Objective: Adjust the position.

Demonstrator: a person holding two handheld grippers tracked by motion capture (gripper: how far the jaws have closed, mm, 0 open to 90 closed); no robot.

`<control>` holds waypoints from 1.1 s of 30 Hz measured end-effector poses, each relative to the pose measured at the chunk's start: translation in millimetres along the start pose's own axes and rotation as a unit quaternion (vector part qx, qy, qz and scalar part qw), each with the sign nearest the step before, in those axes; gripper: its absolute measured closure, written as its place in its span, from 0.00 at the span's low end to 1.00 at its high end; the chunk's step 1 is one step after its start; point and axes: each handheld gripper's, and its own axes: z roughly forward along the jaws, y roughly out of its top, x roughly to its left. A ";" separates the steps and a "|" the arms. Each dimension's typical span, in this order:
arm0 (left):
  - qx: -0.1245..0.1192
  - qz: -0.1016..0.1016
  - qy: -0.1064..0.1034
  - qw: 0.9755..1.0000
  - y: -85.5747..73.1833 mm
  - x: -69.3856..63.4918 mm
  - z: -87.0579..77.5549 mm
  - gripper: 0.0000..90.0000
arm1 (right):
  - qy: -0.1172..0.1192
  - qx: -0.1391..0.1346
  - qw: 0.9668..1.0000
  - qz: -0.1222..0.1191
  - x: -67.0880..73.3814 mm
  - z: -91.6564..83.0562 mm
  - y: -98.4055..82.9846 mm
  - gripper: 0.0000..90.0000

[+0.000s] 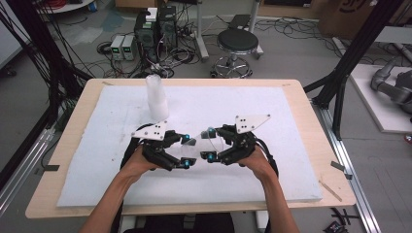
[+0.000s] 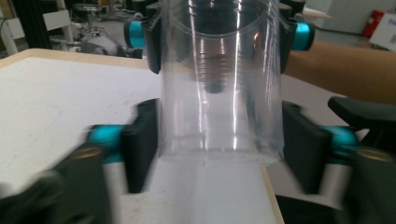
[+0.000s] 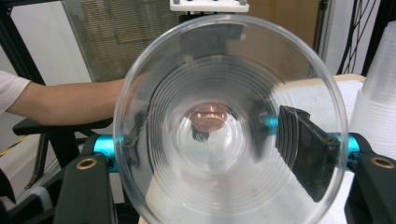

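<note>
A clear plastic cup (image 1: pixel 200 145) lies level in the air between my two grippers, above the white mat (image 1: pixel 272 111). My right gripper (image 1: pixel 210 144) is shut on the cup's wide mouth end. In the right gripper view the cup mouth (image 3: pixel 224 126) faces the camera, and one pad (image 3: pixel 303 149) presses on its wall. My left gripper (image 1: pixel 187 151) faces it from the left. In the left gripper view its pads (image 2: pixel 144 144) stand close beside the cup's base (image 2: pixel 219 140) without squeezing it. The right gripper (image 2: pixel 219 37) holds the far end.
A tall stack of clear cups (image 1: pixel 156 99) stands on the mat just behind the left gripper, and is at the right edge of the right gripper view (image 3: pixel 378 107). The mat covers most of the wooden table (image 1: pixel 311 116). A stool (image 1: pixel 237 43) and computers (image 1: pixel 155 29) sit on the floor beyond.
</note>
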 end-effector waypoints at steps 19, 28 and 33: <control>0.104 -0.011 0.121 0.987 -7.4 -3.6 -23.1 0.02 | -0.077 0.067 0.995 0.015 -6.9 -10.7 15.0 0.35; 0.090 -0.050 0.229 0.968 -34.8 -0.1 -57.6 0.02 | -0.173 0.178 0.968 0.035 -20.9 -13.9 30.7 0.35; 0.081 -0.067 0.268 0.958 -53.3 -0.3 -71.7 0.02 | -0.210 0.223 0.951 0.049 -28.9 -10.5 33.8 0.36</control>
